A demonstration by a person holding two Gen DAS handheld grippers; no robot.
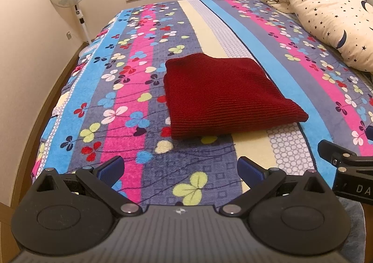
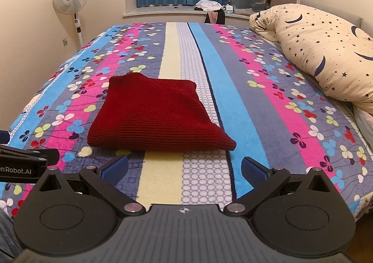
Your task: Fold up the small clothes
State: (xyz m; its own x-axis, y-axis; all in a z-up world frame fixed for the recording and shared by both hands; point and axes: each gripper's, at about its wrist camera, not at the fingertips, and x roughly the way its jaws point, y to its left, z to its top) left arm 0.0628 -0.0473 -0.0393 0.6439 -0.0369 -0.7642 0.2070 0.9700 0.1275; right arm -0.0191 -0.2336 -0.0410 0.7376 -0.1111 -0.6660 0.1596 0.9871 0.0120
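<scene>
My left claw and right claw hang spread, holding nothing, just short of the folded red knit on the bed. I'd judge it done; any tidying should press edges gently.

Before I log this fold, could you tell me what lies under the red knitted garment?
The folded red knitted garment rests on the striped floral blanket. Anything else beneath it, or tucked within its folds, is covered.

Warm indoor light, sharp, fisheye-curved edges
</scene>
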